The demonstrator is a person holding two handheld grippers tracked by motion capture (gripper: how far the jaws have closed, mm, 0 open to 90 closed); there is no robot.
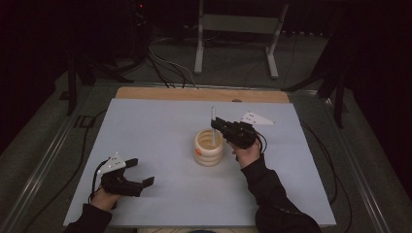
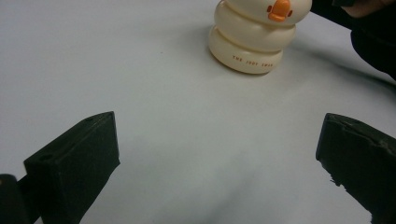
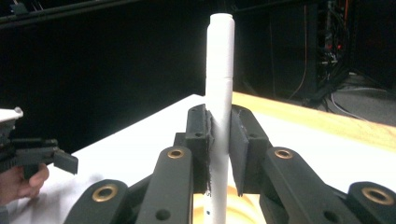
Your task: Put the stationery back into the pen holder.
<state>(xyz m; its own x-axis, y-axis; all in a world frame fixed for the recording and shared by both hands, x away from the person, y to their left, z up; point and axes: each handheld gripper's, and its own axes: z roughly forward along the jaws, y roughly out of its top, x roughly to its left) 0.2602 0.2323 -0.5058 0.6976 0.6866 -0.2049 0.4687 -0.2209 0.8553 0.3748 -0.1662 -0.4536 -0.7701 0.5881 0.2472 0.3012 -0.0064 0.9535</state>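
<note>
At the centre of the high view, we hold a white pen (image 3: 218, 93) upright in our right gripper (image 1: 219, 124), clamped, above the duck-shaped cup (image 1: 209, 147); next we lower it straight inside. Our left gripper (image 1: 141, 172), lower left, rests wide open.

A grey metal stand (image 1: 238, 29) and loose cables (image 1: 165, 63) sit beyond the table (image 1: 145, 131).

Small dark lettering on bottom ring of cream duck-shaped holder (image 2: 252, 39); too blurred to read reliably.
</note>
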